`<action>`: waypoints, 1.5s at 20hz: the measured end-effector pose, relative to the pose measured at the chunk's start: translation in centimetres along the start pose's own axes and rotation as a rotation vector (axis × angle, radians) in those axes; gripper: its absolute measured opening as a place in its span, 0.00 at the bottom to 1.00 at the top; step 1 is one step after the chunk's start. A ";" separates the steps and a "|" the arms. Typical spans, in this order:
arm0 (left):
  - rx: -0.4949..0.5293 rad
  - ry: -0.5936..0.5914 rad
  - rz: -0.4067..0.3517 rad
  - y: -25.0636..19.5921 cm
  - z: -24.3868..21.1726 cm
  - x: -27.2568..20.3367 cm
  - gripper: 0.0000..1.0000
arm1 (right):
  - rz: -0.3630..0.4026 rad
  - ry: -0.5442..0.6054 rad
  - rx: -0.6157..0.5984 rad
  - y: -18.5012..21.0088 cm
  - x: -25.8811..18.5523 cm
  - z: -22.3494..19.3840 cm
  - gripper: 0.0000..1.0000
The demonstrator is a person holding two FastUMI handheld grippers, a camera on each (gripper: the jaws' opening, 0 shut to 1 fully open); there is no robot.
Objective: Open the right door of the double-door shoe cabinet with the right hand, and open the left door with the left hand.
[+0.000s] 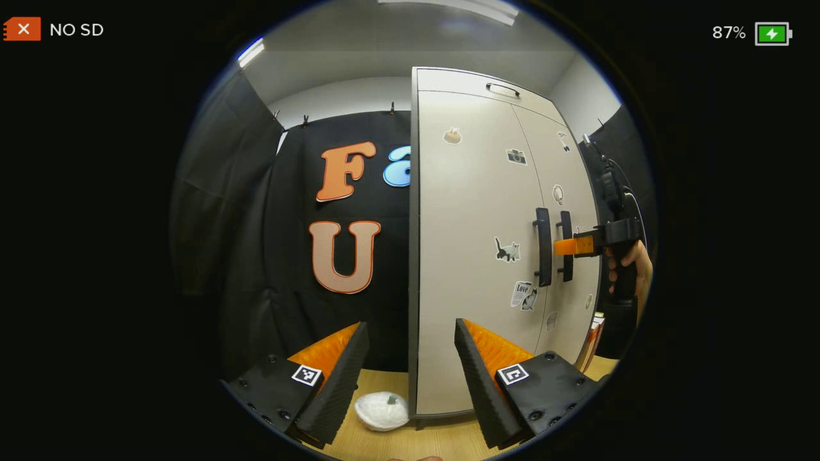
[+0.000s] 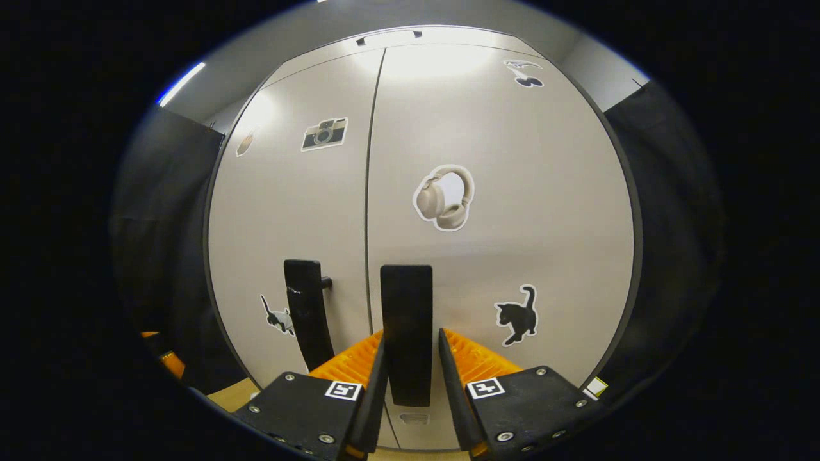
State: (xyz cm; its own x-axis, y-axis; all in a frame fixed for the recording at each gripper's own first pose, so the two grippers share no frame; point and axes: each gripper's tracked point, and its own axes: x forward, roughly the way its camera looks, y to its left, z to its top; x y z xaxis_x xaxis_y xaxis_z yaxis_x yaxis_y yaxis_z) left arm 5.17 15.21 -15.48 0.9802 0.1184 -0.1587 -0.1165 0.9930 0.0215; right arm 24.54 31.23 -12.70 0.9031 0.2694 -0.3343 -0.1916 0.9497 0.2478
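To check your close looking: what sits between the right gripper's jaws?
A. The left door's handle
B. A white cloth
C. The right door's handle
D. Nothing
C: in the right gripper view the right door's handle stands between the right gripper jaws, which close in on both sides.

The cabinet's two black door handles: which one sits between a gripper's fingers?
The right door's handle. The right gripper has a finger on each side of it, while the left door's handle stands free, with the left gripper open, farther back.

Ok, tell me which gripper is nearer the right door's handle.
Right. The right gripper has its fingers on either side of the right door's handle, closed around it. The left gripper is open, well back from the cabinet, off its left side.
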 end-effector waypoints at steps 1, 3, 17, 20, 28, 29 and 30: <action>-0.005 0.003 0.002 0.2 0.0 -0.3 0.82 | -0.002 -0.003 0.010 0.0 0.1 0.2 0.35; -0.018 0.007 -0.009 0.1 0.0 -0.7 0.82 | 0.016 0.021 0.018 0.0 0.0 0.0 0.27; -0.012 -0.004 -0.090 -5.5 3.2 -4.8 0.81 | 0.137 0.064 -0.026 -1.2 -7.5 -0.2 0.17; -0.014 0.004 -0.109 -6.7 3.3 -5.8 0.81 | 0.147 0.034 -0.064 -1.8 -9.0 -0.1 0.17; -0.015 -0.012 -0.109 -8.2 4.7 -7.1 0.81 | 0.157 0.040 -0.064 -4.5 -13.6 0.2 0.17; -0.020 -0.008 -0.114 -8.4 4.6 -7.2 0.81 | 0.154 0.037 -0.067 -5.0 -14.3 0.2 0.17; -0.024 -0.003 -0.119 -8.7 4.5 -7.2 0.81 | 0.151 0.034 -0.071 -5.5 -14.9 0.2 0.17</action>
State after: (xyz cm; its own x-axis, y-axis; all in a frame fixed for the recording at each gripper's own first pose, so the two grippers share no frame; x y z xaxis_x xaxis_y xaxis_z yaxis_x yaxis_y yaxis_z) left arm -0.14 5.72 -10.12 0.9878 -0.0004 -0.1555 -0.0029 0.9998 -0.0214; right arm 12.26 21.95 -8.94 0.8486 0.4141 -0.3292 -0.3520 0.9065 0.2329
